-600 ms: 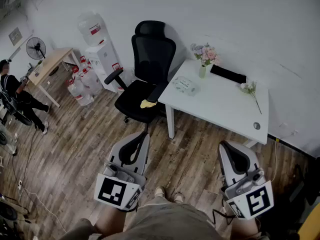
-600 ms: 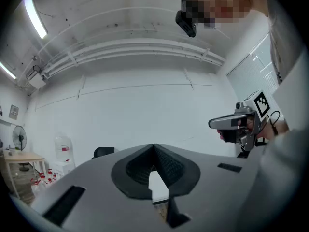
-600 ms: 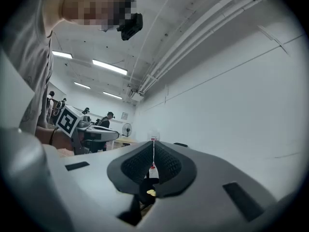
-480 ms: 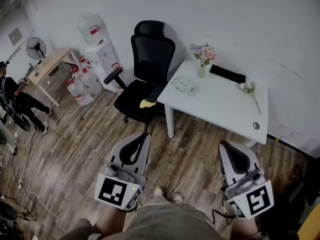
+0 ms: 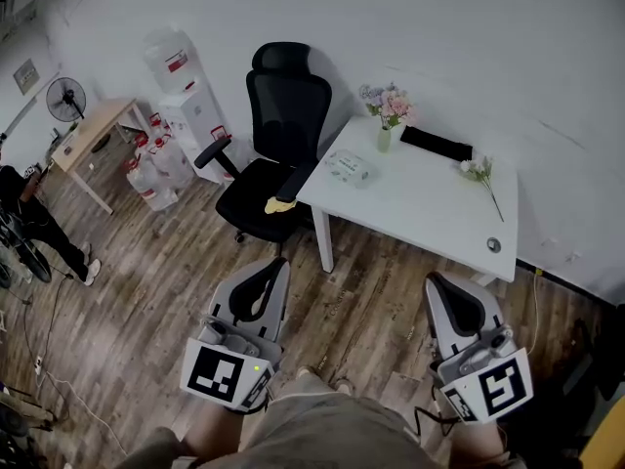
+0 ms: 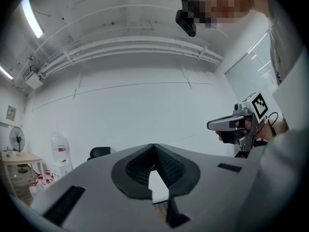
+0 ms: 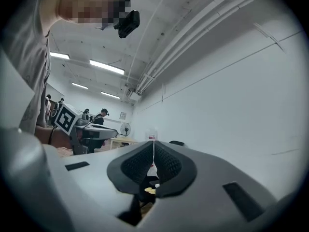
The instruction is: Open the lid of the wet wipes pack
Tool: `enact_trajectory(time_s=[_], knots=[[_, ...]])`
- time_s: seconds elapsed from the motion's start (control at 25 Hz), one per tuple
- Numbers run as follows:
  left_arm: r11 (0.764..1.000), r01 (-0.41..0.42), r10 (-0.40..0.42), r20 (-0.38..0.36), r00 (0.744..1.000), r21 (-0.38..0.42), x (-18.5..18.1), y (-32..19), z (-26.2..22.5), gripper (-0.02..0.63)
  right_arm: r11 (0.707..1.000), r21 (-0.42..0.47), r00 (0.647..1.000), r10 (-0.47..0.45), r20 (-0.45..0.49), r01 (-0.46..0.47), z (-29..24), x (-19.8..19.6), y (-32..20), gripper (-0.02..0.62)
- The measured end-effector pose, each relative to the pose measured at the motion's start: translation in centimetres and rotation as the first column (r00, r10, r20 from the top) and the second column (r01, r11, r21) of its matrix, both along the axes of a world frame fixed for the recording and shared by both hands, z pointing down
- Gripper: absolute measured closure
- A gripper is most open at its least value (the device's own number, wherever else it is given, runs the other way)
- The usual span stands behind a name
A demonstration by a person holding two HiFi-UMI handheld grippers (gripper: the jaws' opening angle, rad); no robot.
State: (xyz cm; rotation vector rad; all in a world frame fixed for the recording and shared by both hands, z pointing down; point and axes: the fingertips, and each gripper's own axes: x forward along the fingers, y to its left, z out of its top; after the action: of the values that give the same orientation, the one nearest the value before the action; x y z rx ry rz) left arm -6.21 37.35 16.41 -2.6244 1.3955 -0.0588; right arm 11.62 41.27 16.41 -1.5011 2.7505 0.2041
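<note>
Plainly, the wet wipes pack [image 5: 349, 167] is lying flat on the white worktop [image 5: 420, 208], near the worktop's left end, and it is too small in the head view to tell whether its lid is up or down. A vase of pink and lilac flowers [image 5: 387, 113] is standing just behind the pack, and a flat black bar [image 5: 437, 144] is lying beside the vase along the wall side. Further right a sprig of white flowers [image 5: 480, 174] is lying on its side, and a small round fitting [image 5: 493, 245] is sitting near the front right edge. A black office chair [image 5: 278, 130] is standing against the worktop's left end with a yellow cloth [image 5: 278, 204] on its seat. Beyond the chair a water dispenser [image 5: 187, 101] is standing by the wall with water bottles [image 5: 146, 172] gathered at its foot, next to a wooden table [image 5: 93, 130] and a fan [image 5: 65, 98]. Both claws are hanging well apart from the pack, low over the wooden floor [image 5: 137, 281], and both are pointing level toward the worktop. The left claw [image 5: 276, 265] is showing its jaws meeting at the tips with nothing between them. The right claw [image 5: 436, 281] is likewise pressing its jaws together on nothing.
</note>
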Motion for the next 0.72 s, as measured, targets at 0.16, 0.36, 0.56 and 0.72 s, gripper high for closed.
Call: enact_trajectory(time_s=[0.16, 0.36, 0.56, 0.72], knots=[[1.0, 0.0, 0.0, 0.006, 1.0, 0.011, 0.8, -0.9, -0.3, 0.589, 0.999, 0.028, 0.998, 0.044, 0.051, -0.045, -0.3, 1.5, -1.2, 0.553], [1.0, 0.018, -0.018, 0.013, 1.0, 0.025, 0.3, -2.2, 0.2, 0.589, 0.997, 0.06, 0.996, 0.044, 0.079, -0.049, -0.3, 2.0, -2.7, 0.464], [0.999, 0.023, -0.023, 0.014, 1.0, 0.045, -0.2, -4.7, 1.6, 0.589, 0.997, 0.06, 0.997, 0.045, 0.058, -0.048, 1.6, 1.4, -5.2, 0.442], [0.999, 0.017, -0.018, 0.01, 1.0, 0.047, -0.6, -7.6, 2.4, 0.589, 0.998, 0.051, 0.999, 0.042, 0.032, -0.044, 2.6, 0.7, -7.9, 0.44]])
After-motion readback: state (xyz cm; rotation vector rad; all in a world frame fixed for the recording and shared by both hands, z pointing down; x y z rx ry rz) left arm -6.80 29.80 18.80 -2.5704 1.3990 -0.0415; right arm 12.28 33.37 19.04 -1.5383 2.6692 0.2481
